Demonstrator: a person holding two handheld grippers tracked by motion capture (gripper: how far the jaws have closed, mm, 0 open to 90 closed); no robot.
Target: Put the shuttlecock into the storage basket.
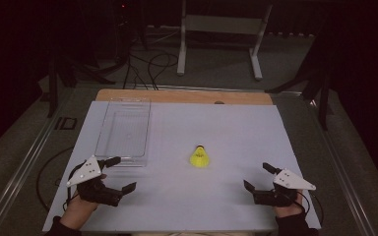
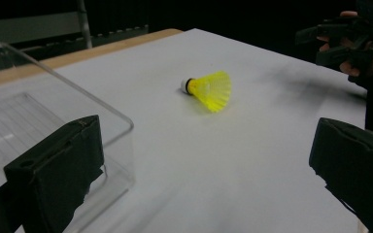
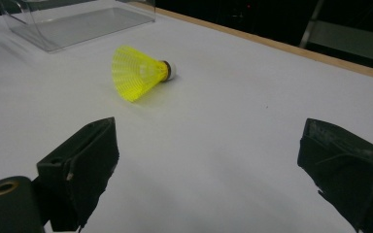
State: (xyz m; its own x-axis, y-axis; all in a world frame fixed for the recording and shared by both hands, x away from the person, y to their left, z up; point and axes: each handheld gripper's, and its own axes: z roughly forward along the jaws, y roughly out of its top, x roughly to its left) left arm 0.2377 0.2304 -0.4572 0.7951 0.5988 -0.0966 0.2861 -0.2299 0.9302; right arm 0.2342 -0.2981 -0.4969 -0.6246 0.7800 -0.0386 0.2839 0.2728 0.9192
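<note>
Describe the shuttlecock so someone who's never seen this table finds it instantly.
Start at the white table and find the clear plastic tray on its left half. Just right of the tray's near end, apart from it, the shuttlecock lies on its side with its white cork tip pointing away from the person. It is the only bright yellow thing there.

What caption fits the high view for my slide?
Both open grippers, left and right, rest near the table's front edge, the yellow shuttlecock lying between them beside the clear tray.
</note>
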